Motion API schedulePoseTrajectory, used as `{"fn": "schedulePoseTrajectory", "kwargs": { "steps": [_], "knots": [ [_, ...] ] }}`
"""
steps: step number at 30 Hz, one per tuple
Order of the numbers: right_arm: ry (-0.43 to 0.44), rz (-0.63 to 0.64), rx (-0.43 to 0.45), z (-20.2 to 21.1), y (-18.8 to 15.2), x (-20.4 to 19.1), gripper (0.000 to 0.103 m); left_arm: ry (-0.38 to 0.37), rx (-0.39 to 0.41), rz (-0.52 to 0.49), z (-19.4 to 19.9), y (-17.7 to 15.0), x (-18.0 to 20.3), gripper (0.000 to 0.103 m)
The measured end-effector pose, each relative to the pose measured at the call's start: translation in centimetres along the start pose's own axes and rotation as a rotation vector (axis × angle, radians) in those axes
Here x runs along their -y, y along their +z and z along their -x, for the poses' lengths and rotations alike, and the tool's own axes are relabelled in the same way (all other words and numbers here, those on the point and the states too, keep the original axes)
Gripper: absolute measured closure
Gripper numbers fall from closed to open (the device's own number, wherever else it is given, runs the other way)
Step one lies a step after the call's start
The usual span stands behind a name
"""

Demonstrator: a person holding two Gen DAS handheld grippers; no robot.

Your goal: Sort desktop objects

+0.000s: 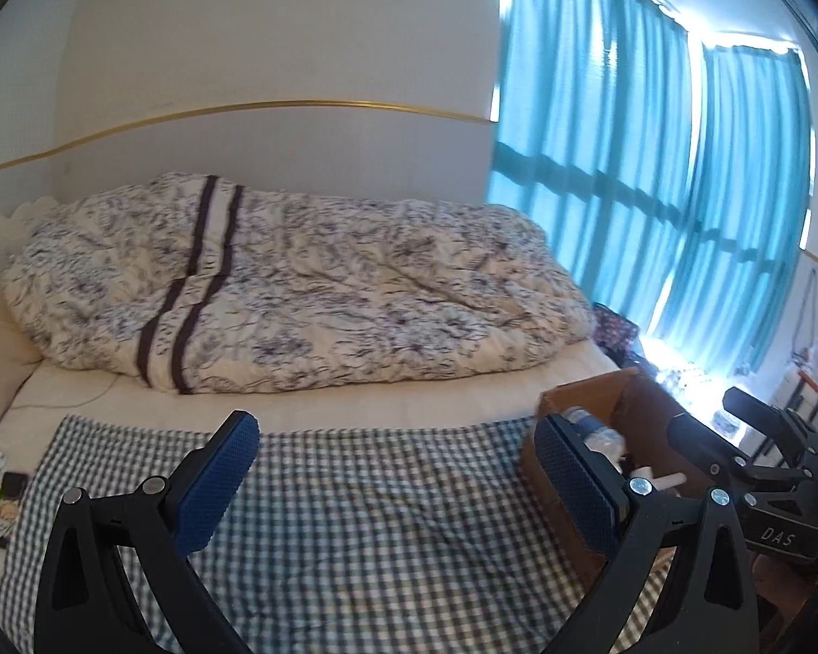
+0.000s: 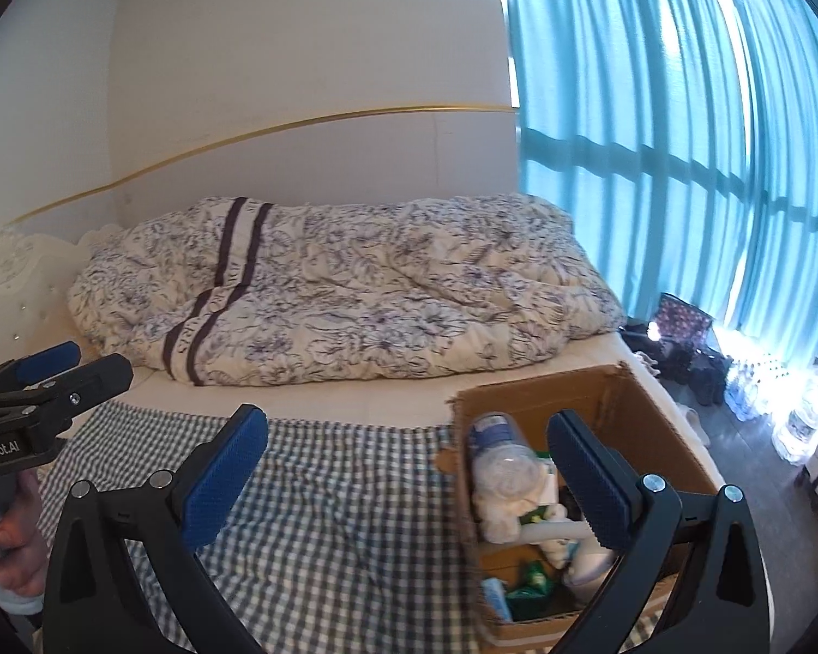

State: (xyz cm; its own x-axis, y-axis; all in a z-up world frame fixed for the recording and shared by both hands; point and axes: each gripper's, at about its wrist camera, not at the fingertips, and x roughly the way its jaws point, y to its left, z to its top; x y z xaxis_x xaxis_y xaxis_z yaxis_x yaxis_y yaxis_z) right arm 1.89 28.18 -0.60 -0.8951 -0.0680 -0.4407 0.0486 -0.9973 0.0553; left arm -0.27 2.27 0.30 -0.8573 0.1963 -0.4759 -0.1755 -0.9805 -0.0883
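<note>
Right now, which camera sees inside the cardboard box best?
The right wrist view: the cardboard box lies open below it, its contents visible. The left wrist view catches only part of it, behind a gripper finger.

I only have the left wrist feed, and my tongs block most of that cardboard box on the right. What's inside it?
Observer: The cardboard box holds a clear plastic bottle with a blue label, lying on other items.
Operator: Anything below the bottle?
Observer: Green packaging lies at the near end of the box.
Operator: Are the right tongs holding something?
Observer: No, the right tongs are open and empty, one finger over the box.
</note>
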Motion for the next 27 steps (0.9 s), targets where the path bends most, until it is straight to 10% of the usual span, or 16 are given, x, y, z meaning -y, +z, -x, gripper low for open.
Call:
{"fn": "schedulePoseTrajectory", "kwargs": {
  "steps": [13, 27],
  "knots": [
    [0.1, 0.056, -0.016, -2.2, -0.5, -5.2, 0.0, 0.166, -0.004, 0.032, 0.8, -1.1, -4.3, 0.0],
    [0.116, 0.062, -0.053, -4.4, -0.8, -6.1, 0.0, 0.18, -0.032, 0.04, -0.9, -1.8, -5.0, 0.0]
  ]
}}
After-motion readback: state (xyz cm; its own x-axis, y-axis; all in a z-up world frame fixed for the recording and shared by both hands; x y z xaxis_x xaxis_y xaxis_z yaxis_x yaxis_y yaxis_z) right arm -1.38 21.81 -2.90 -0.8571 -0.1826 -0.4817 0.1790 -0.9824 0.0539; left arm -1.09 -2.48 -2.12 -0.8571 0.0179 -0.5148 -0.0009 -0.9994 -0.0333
